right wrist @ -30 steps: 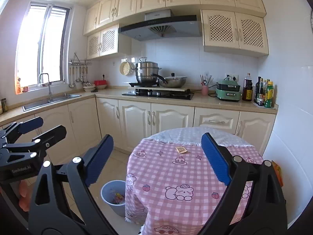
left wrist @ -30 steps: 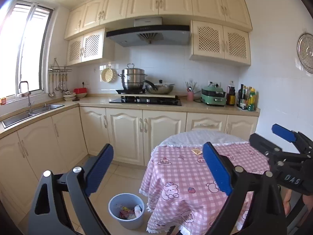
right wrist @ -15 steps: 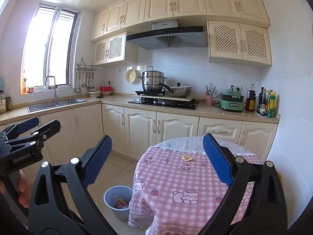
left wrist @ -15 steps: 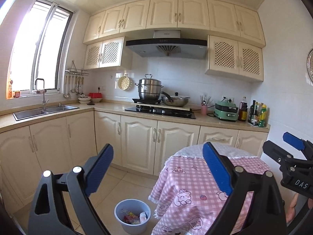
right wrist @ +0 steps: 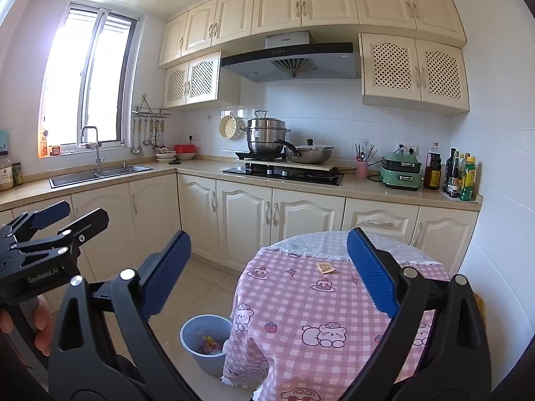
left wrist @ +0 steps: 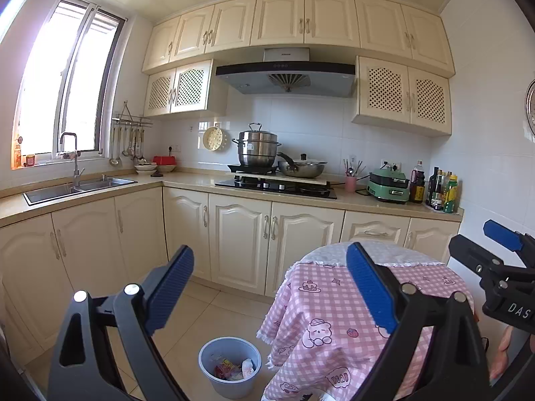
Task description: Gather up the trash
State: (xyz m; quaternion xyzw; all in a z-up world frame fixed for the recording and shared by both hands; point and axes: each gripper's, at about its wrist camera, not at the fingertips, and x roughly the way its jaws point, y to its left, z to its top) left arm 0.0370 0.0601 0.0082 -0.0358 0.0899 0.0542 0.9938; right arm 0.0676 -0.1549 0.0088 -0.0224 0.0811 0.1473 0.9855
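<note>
Cream kitchen cabinets back a round tabletop [right wrist: 287, 304] in pink checked cloth, where a small tan paper scrap [right wrist: 325, 267] lies. Both the left claw [left wrist: 270, 289] and right claw [right wrist: 269, 272] gape empty, well apart from it. Thin and flat, it may slip the pads or snag cloth, missing the grey plastic bin [right wrist: 191, 330].

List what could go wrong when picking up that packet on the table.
1. The small packet lies flat on the loose pink tablecloth; the open right gripper may pinch cloth with it and drag it.
2. The bin sits low, partly tucked under the cloth's edge, so a drop from table height could miss.
</note>
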